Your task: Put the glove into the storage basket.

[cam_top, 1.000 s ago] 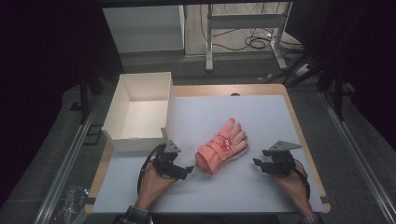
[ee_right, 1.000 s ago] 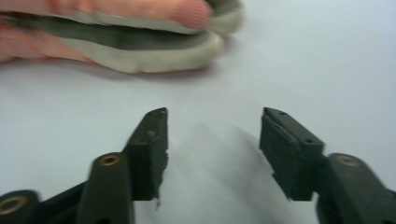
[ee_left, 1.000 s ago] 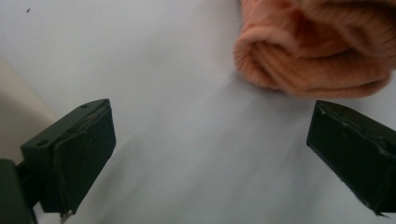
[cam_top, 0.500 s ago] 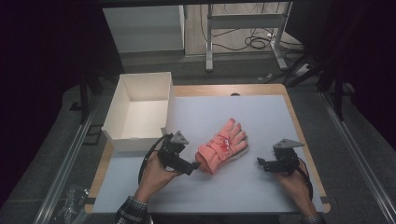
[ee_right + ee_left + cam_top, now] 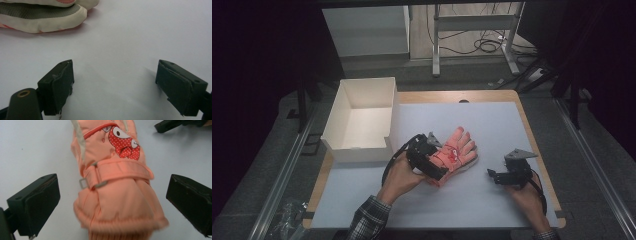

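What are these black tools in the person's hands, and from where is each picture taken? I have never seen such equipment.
They are hand-held grippers, each with two black jaws that open and close like tongs. A person holds one in each hand. The high view looks down on the table from above. The other two pictures come from small cameras riding on the grippers, looking along their jaws.

On the table lie an orange glove with a red cartoon face and an open white box, which sits at the left edge.

The left gripper has its jaws wide apart on either side of the glove's cuff, not pressing it. The right gripper is also open, its jaws over bare table, near the glove's fingertips. Nothing is held.
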Motion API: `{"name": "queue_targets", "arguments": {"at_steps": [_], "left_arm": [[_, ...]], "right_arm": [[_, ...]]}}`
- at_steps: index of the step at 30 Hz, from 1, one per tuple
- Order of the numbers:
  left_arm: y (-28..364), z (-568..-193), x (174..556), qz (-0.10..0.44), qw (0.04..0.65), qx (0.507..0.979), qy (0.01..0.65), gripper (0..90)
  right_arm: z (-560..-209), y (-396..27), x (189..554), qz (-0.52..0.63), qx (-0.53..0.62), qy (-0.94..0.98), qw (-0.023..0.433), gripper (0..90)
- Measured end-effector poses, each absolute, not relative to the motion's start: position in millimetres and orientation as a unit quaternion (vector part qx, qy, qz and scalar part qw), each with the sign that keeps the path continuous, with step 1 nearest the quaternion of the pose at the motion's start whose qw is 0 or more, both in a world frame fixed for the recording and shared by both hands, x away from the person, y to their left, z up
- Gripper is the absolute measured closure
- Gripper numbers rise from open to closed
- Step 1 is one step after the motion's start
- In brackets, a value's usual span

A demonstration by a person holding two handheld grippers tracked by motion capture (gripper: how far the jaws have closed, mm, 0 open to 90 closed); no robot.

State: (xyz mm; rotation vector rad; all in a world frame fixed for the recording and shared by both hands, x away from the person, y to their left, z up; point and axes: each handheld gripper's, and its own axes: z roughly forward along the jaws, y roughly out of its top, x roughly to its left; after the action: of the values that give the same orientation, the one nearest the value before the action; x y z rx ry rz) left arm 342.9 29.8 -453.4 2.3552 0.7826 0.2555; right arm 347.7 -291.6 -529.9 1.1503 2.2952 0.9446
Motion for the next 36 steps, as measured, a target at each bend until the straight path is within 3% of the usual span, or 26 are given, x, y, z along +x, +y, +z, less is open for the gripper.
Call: {"name": "queue_targets", "arguments": {"at_steps": [12,24,31,36], "left_arm": [[8,-493,357,0.084,0.294,0.899,0.314,0.0],[12,-521,356,0.065,0.286,0.896,0.332,0.9],[7,-525,347,0.073,0.269,0.905,0.322,9.5],[7,-518,345,0.072,0.257,0.910,0.316,26.8]], "right_arm": [[-530,-291,348,0.339,0.412,0.821,0.203,15.3],[-530,-292,348,0.338,0.411,0.822,0.203,15.3],[-530,-292,347,0.338,0.411,0.822,0.203,15.3],[-530,-292,347,0.338,0.411,0.822,0.204,15.3]]}}
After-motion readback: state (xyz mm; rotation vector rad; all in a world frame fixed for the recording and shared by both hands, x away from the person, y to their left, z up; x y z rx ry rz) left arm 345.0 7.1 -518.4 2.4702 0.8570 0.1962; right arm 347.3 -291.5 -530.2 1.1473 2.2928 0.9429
